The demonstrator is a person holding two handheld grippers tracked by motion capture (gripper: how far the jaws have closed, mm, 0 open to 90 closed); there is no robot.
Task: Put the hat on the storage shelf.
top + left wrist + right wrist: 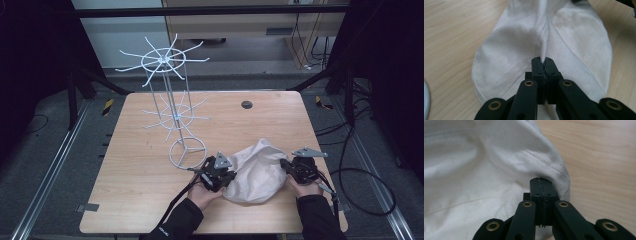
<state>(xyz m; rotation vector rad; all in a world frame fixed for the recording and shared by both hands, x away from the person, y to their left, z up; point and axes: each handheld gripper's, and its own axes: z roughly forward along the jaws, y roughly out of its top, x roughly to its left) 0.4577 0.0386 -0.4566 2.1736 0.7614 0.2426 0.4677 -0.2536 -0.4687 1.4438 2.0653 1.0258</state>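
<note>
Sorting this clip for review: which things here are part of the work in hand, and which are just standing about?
In use:
white cloth bag, pinched at both sides
left gripper, shut on a ridge of it
right gripper, shut on its edge

Standing about:
white wire rack
wooden table

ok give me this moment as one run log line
left hand-held gripper: shut on white cloth | right hand-held gripper: shut on white cloth | cloth bunched on table | wire rack: upright behind

I work in a lab or test rig. My wooden bench (150, 165) stands inside a black metal frame (210, 10). Rails (50, 170) line the grey floor, and loose cables (367, 187) coil at the frame's right.
</note>
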